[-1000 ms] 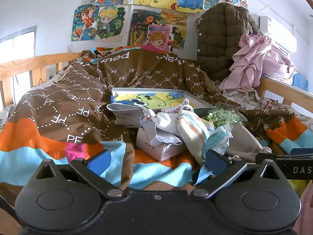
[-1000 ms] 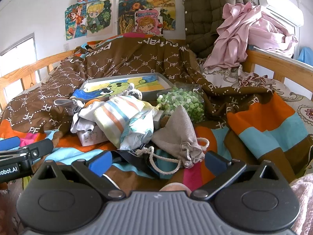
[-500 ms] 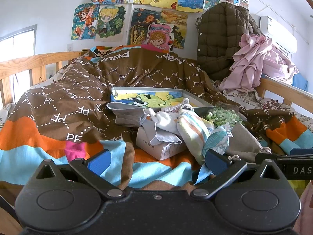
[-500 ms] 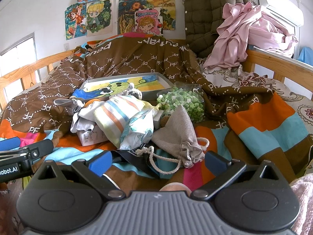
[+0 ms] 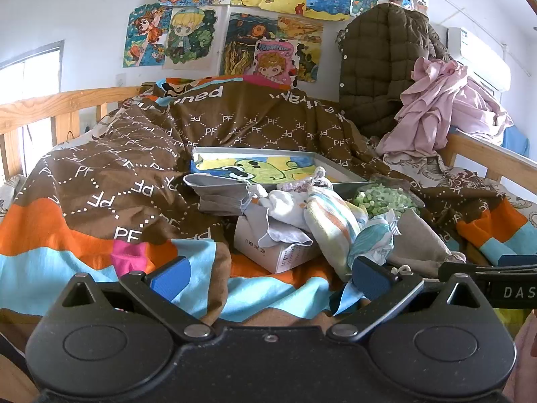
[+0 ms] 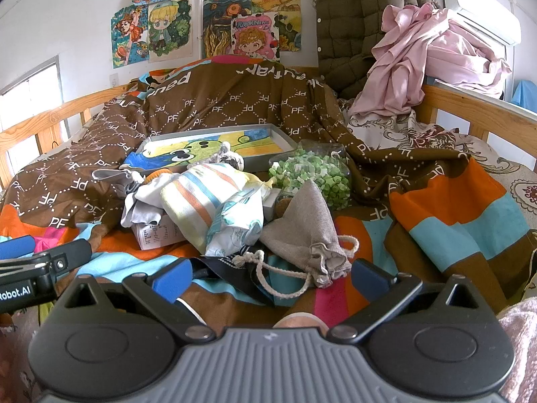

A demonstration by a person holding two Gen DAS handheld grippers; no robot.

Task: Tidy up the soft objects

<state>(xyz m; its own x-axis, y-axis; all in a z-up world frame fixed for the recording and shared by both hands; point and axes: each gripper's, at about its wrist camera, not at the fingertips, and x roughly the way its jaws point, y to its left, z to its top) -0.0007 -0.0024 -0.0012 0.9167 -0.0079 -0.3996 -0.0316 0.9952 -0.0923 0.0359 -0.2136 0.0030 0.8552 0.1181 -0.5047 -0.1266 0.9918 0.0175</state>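
1. Left gripper (image 5: 270, 277): fingers (image 5: 171, 277) stood wide apart with nothing between them, held low over the near edge of the bed, short of the pile.
2. Right gripper (image 6: 268, 277): fingers (image 6: 369, 277) likewise spread and empty; the mouth of the drawstring pouch (image 6: 308, 225) lay just ahead of the gap between them.
3. Drawstring pouch: grey-beige cloth, long axis running from far-left to near-right in the right view, gathered mouth toward the camera, white cord looped out on the quilt (image 6: 453, 221) to its near-left.
4. Striped towel (image 6: 201, 198): bundled at the middle of the pile, long axis slanting from far-left down to near-right, draped over a white carton (image 6: 157, 235).
5. Printed pale-blue cloth (image 6: 238, 225) lay against the towel's near end, touching the pouch.
6. Grey folded cloth (image 5: 218, 194) sat at the pile's left, flat, long side across the left view, beside the metal tray (image 5: 268, 168).
7. Tray: shallow, with a cartoon picture in its floor, behind the pile; long side across the view.
8. Clear bag of green pieces (image 6: 312, 174) rested just right of the tray, behind the pouch.
9. Open room: bare quilt to the right of the pouch and to the left of the carton; wooden bed rails (image 6: 470, 110) bounded both sides; pink garment (image 6: 419, 57) heaped at the far right corner.
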